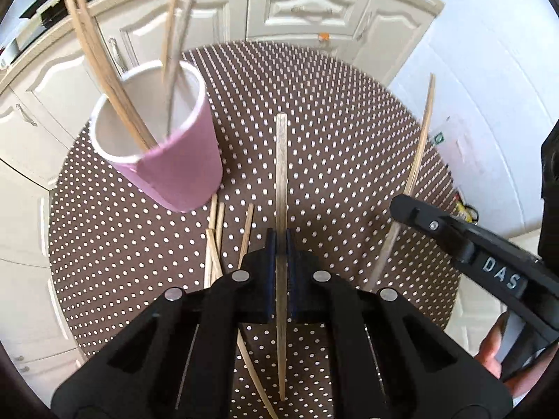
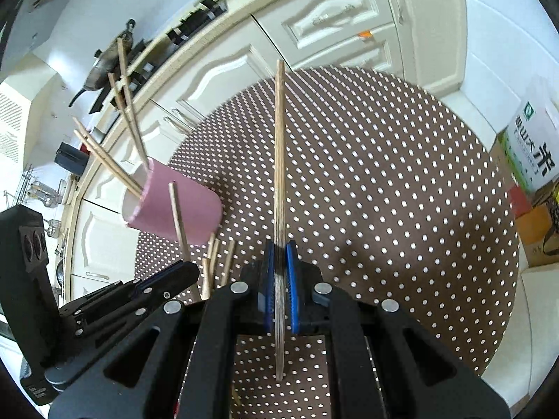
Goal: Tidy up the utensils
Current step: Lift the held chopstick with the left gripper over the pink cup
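With each pair of tongs clamped on its own single chopstick, the step in hand looks like the carry to the pink cup [image 1: 164,139]. Left gripper [image 1: 280,241]: blue pads pinch left chopstick [image 1: 281,160] partway along, stick lying straight ahead between the jaws, clear of the cloth. Right gripper [image 2: 280,255]: same hold on right chopstick [image 2: 279,160], long end projecting forward.

Cup stands on the dotted tablecloth [image 1: 332,111], ahead and left of both grippers, four chopsticks already leaning inside. Loose chopsticks [image 1: 216,230] lie on the cloth just beside the cup's base.

Judgement for doing it well: raise each stick above the rim before crossing over, tip it steeper so the low end enters first, aim for the open side away from the leaning sticks. One hand at a time; the two grippers sit near each other. Release only once the tip is well inside. Cup may tip if its rim is nudged.
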`<state>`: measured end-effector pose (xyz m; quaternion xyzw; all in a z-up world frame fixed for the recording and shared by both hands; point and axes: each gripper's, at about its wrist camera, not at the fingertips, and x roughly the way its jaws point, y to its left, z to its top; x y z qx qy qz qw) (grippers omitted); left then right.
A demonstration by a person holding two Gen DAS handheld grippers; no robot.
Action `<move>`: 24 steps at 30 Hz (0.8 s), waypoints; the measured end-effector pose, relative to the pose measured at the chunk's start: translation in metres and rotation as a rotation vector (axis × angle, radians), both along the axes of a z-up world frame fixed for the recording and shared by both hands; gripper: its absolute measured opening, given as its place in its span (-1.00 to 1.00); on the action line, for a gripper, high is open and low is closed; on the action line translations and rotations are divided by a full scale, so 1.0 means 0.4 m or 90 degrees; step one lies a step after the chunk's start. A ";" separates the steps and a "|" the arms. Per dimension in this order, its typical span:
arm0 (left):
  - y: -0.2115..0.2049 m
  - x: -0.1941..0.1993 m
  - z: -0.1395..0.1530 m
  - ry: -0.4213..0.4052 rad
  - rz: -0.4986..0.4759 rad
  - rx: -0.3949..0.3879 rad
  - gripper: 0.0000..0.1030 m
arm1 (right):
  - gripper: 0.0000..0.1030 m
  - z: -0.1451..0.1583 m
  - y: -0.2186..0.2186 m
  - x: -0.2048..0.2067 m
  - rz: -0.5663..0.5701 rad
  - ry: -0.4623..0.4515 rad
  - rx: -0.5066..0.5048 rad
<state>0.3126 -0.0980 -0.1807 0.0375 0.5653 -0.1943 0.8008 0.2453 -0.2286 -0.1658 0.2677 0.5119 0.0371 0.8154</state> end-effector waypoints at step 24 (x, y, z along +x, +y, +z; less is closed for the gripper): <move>0.170 -0.107 0.295 -0.194 0.074 -0.046 -0.88 | -0.89 0.214 0.069 0.010 0.048 -0.164 -0.031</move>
